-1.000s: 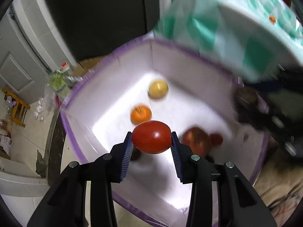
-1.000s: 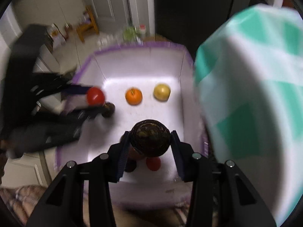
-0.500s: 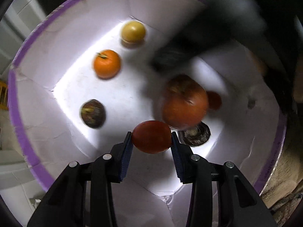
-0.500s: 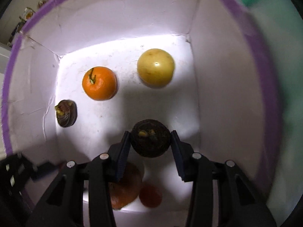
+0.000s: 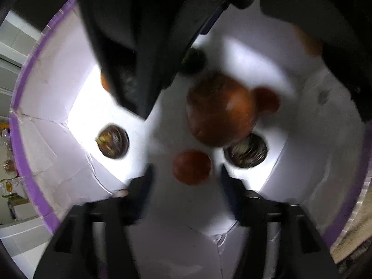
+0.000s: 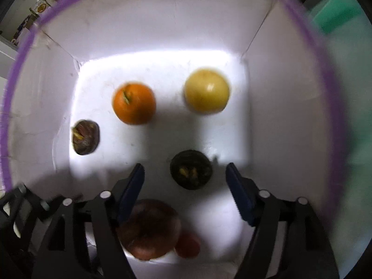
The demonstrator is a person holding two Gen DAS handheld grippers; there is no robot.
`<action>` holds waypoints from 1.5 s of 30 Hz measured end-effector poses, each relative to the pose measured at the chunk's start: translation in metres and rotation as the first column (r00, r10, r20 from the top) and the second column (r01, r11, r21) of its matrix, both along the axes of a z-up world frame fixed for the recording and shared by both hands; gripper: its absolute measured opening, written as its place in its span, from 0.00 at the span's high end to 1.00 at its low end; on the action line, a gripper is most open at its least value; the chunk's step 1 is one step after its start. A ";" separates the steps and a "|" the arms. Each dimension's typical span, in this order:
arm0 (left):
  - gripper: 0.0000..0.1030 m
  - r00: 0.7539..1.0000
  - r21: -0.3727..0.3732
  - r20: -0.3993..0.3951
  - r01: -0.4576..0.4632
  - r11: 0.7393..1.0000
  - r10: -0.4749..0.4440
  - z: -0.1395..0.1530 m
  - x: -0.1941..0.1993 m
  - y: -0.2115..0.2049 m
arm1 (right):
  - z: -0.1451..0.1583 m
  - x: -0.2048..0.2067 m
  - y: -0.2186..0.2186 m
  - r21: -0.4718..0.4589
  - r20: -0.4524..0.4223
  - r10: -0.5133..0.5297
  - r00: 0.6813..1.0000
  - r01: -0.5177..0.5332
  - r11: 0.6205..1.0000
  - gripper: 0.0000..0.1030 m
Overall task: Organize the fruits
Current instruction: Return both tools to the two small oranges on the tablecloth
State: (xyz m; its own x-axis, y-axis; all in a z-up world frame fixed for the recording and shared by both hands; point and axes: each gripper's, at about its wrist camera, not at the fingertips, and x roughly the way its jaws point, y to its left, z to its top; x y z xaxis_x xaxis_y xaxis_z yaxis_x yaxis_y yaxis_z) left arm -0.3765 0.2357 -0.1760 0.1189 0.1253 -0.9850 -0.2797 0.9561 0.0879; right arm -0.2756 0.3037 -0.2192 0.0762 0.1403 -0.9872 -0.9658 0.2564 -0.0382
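Both grippers are inside a white box with a purple rim (image 6: 21,53). My left gripper (image 5: 186,179) is open; a red tomato (image 5: 191,167) lies loose between its fingers on the box floor. My right gripper (image 6: 186,181) is open; a dark mangosteen (image 6: 191,169) lies between its fingers. On the floor lie an orange (image 6: 134,102), a yellow fruit (image 6: 207,93), another mangosteen (image 6: 85,137), a large red-brown fruit (image 6: 148,229) and a small red fruit (image 6: 188,246). In the left wrist view the right gripper's black body (image 5: 139,46) covers the upper part.
The box walls (image 5: 46,121) enclose both grippers on all sides. A green and white checked cloth (image 6: 344,69) lies outside the box on the right. A third mangosteen (image 5: 246,150) lies by the large red-brown fruit (image 5: 219,109).
Both grippers went down into the box and opened. The left let go of the red tomato and the right let go of the dark mangosteen; both now rest on the floor.
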 end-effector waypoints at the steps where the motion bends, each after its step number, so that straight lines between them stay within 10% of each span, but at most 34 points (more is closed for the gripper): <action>1: 0.16 0.999 0.000 0.052 0.005 1.000 -0.005 0.009 -0.002 0.001 | 0.014 0.000 -0.001 0.032 -0.016 0.003 1.000 -0.003 0.999 0.28; 5: 0.15 0.973 -0.069 0.223 0.079 0.994 -0.062 0.050 -0.019 -0.006 | 0.079 0.007 -0.014 0.200 -0.132 -0.051 0.990 0.077 0.977 0.26; 10: 0.14 0.904 -0.074 0.421 0.112 0.991 -0.070 0.130 -0.047 0.001 | 0.194 0.010 -0.055 0.509 -0.377 0.071 0.923 0.143 0.849 0.26; 14: 0.14 0.810 -0.022 0.587 0.034 0.999 -0.015 0.206 -0.036 0.014 | 0.294 0.010 -0.132 0.756 -0.232 0.114 0.966 0.106 0.645 0.16; 18: 0.11 0.702 0.045 0.709 0.046 0.998 -0.064 0.267 0.013 -0.009 | 0.341 0.054 -0.228 0.855 -0.024 -0.160 0.987 0.104 0.509 0.07; 23: 0.11 0.656 0.021 0.740 0.197 0.980 -0.148 0.291 0.124 -0.069 | 0.317 0.161 -0.369 0.849 -0.163 -0.524 0.836 0.390 0.358 0.07; 30: 0.11 0.697 -0.049 0.696 0.285 0.957 -0.172 0.244 0.274 -0.151 | 0.227 0.243 -0.516 0.744 -0.329 -0.796 0.509 0.658 0.113 0.06; 35: 0.11 0.742 -0.018 0.632 0.304 0.953 -0.225 0.218 0.351 -0.197 | 0.191 0.258 -0.550 0.714 -0.291 -0.854 0.430 0.692 0.105 0.07; 45: 0.11 0.727 0.041 0.608 0.372 0.928 -0.318 0.207 0.421 -0.246 | 0.174 0.264 -0.571 0.713 -0.389 -0.832 0.397 0.701 0.001 0.04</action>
State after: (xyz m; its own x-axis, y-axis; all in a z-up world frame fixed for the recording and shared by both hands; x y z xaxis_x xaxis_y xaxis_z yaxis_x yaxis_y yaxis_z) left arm 0.0442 -0.0103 0.0307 0.7016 -0.1150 -0.7033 0.1011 0.9930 -0.0616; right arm -0.0114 -0.2677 -0.0453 0.7136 0.4848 -0.5057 -0.1807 0.8248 0.5358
